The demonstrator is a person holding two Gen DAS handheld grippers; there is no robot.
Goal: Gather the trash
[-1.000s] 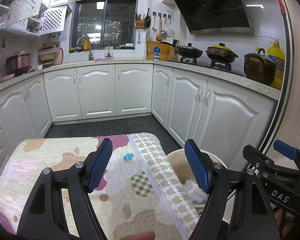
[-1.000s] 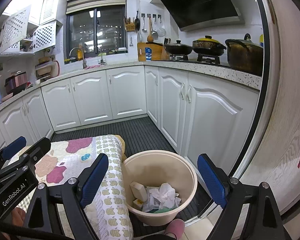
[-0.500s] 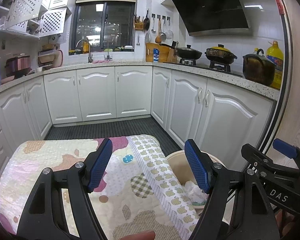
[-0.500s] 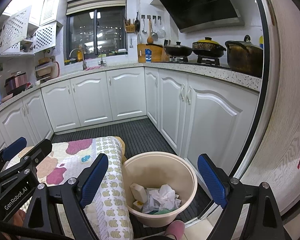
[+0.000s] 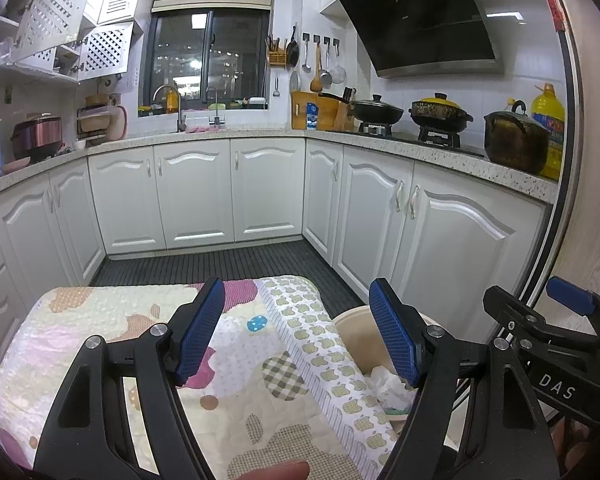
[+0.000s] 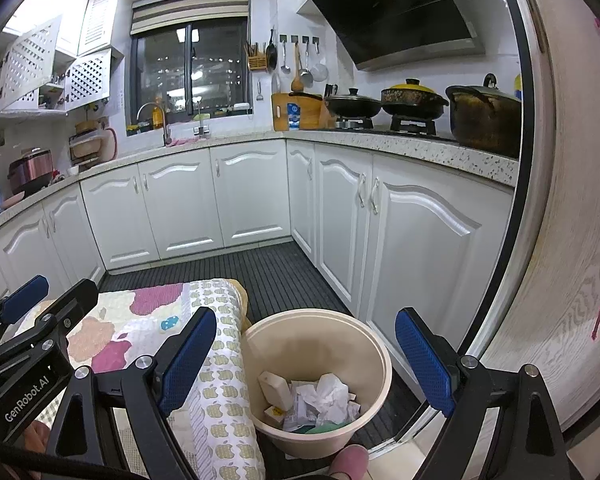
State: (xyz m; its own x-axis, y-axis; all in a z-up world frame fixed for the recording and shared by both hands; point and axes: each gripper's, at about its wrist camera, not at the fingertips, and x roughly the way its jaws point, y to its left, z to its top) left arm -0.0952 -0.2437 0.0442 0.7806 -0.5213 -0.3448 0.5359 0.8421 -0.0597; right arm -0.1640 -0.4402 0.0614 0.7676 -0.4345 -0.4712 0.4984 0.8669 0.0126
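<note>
Both the left tongs (image 5: 296,332) and right tongs (image 6: 306,360) were held released and empty; no trash remained visible on the tabletop (image 5: 100,320), so collection into the bin (image 6: 380,384) was judged finished.

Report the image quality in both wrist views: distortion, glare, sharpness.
Left wrist view: strong fisheye bend along the countertop, dark corners, ceiling light reflected in the range hood. Right wrist view: same curvature, sharp on the trash bin, window black with reflected glints.

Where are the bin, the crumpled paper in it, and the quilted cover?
bin (image 6: 376,342), right wrist view, on its far right rim.
crumpled paper (image 6: 330,394), right wrist view, on the white wad's middle.
quilted cover (image 5: 112,320), left wrist view, on its flat top.
</note>
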